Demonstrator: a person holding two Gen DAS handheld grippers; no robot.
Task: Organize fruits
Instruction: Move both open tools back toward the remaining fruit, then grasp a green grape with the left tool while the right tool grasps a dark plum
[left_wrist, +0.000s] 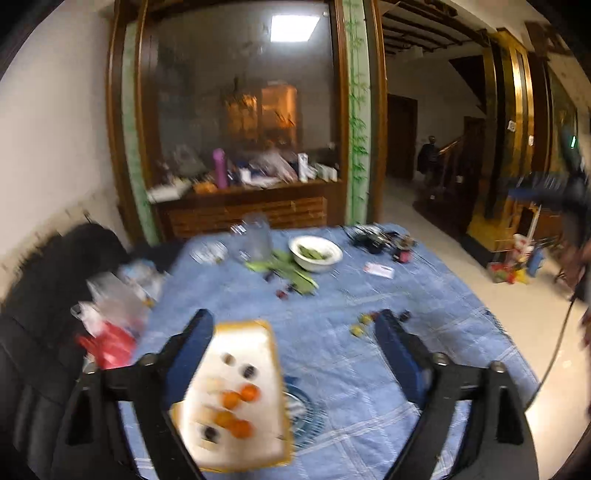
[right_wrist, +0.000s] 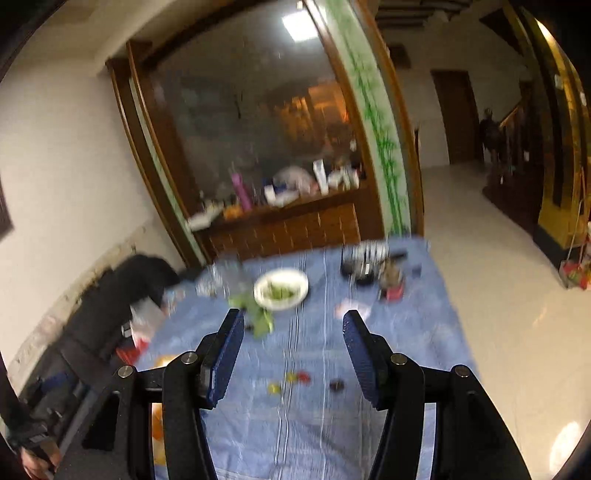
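Note:
A white tray with a yellow rim (left_wrist: 236, 446) lies on the blue tablecloth (left_wrist: 369, 295), holding several small orange fruits (left_wrist: 236, 400) and dark fruits (left_wrist: 248, 371). My left gripper (left_wrist: 295, 325) is open above the cloth, its left finger beside the tray. Small loose fruits, yellow and red (left_wrist: 360, 325), lie near its right finger. In the right wrist view my right gripper (right_wrist: 293, 325) is open above the cloth (right_wrist: 406, 332), with small yellow (right_wrist: 274, 387), red (right_wrist: 303, 376) and dark (right_wrist: 336, 385) fruits between its fingers. Both views are blurred.
A white bowl of greens (left_wrist: 316, 253) (right_wrist: 280, 288) stands at the table's far side, with green leaves (left_wrist: 284, 267), a clear jug (left_wrist: 256, 236) and dark gadgets (left_wrist: 376, 238). Plastic bags (left_wrist: 110, 321) lie at the left edge. A wooden cabinet (left_wrist: 243, 214) stands behind.

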